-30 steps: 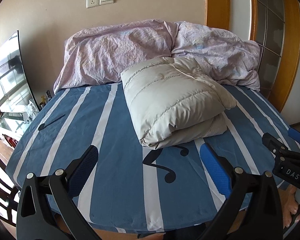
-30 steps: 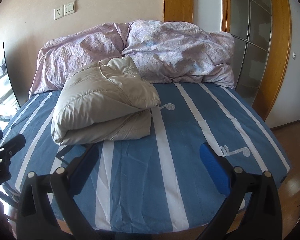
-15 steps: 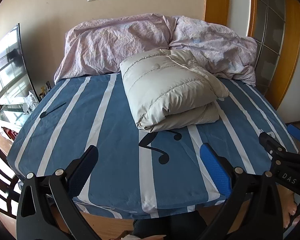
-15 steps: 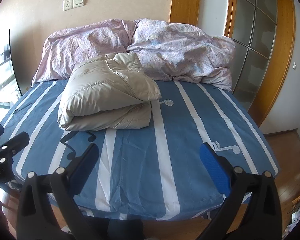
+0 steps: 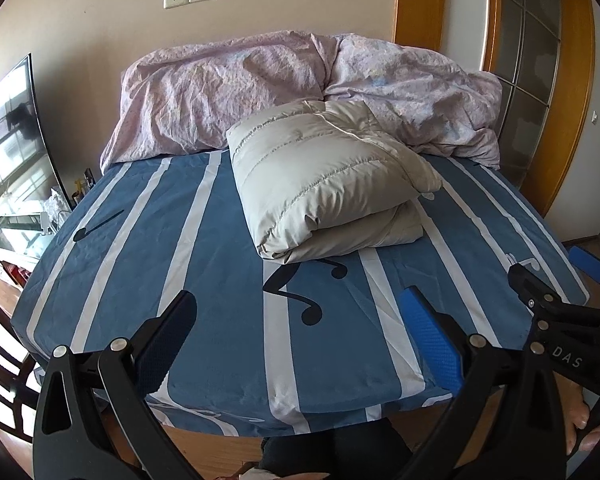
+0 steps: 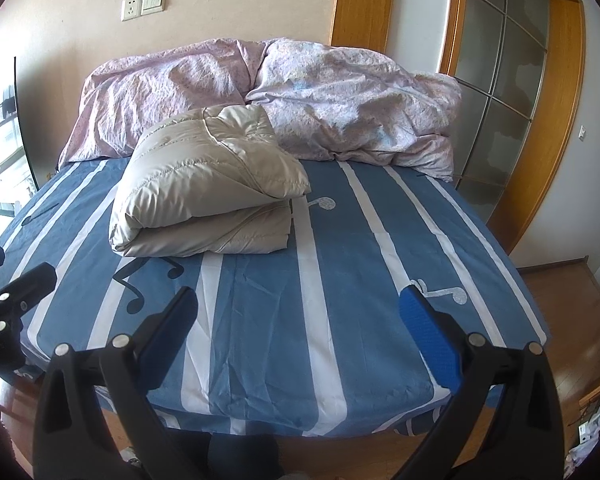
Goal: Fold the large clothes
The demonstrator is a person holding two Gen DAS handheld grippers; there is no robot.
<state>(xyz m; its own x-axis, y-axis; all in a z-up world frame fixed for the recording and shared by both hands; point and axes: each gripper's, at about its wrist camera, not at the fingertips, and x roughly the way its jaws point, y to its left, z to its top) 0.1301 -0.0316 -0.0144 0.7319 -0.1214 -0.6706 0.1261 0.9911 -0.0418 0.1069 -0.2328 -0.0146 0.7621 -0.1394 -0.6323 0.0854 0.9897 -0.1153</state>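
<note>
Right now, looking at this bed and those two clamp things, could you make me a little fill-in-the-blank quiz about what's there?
1. The beige jacket lies ____ into a bundle on the bed.
2. The left gripper and right gripper both have their jaws ____ and hold nothing.
3. The pink quilt is heaped at the end of the bed nearest the ____.
4. The bedsheet is blue with ____ stripes.

Missing words: folded; open; wall; white

jacket (image 5: pixel 332 184): folded, lying on the bed (image 5: pixel 204 264)
quilt (image 5: pixel 284 92): behind the jacket, touching it
left gripper (image 5: pixel 300 340): jaws apart, well short of the jacket
</note>
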